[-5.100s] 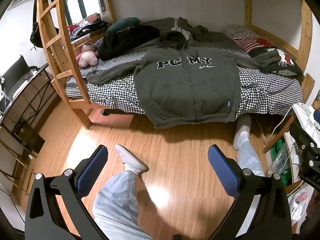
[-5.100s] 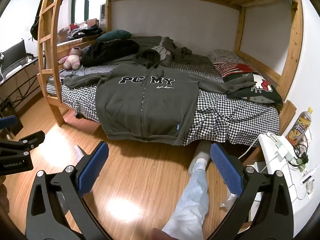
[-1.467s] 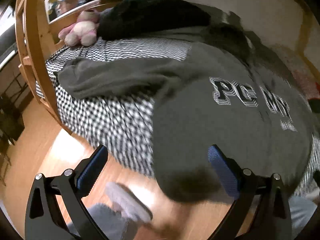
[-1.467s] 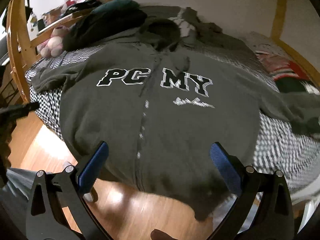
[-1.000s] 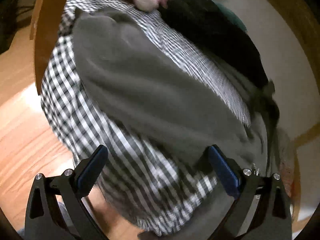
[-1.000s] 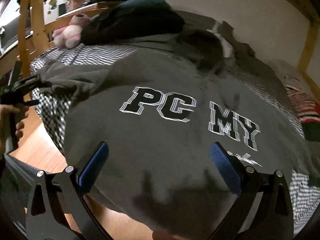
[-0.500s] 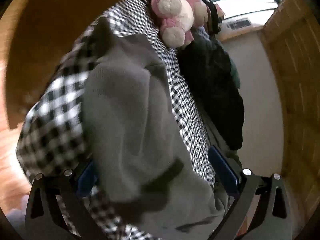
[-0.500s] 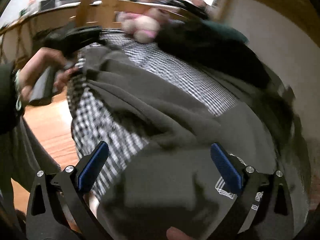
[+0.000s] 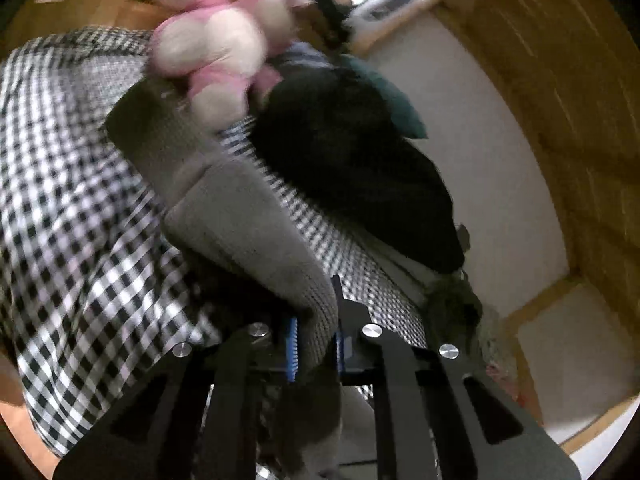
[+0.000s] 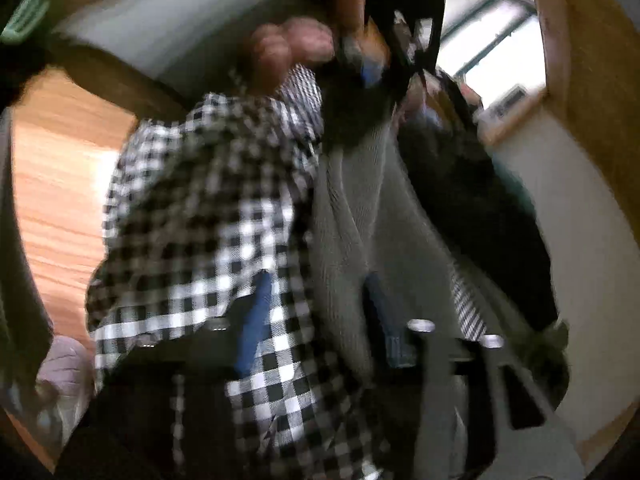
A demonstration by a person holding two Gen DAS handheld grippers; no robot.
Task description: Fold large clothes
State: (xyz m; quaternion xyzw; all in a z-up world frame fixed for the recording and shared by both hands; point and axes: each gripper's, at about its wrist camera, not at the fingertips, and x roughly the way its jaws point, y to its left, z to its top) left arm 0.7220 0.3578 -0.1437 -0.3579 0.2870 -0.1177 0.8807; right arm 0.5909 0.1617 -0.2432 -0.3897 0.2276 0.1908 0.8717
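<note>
Hoodie sleeve (image 9: pixel 240 216) sits clamped in my left gripper (image 9: pixel 316 346). My right gripper (image 10: pixel 316 316) is closing over sleeve and checked sheet (image 10: pixel 192 208) together.

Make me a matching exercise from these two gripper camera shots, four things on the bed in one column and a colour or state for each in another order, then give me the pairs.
Things:
1. hoodie sleeve
2. plush toy
3. bed sheet
4. pile of clothes

Colour or state:
A. black and white checks
B. pink and cream
C. grey, pinched in the left gripper
D. black, heaped against the wall side

Pairs: 1-C, 2-B, 3-A, 4-D
</note>
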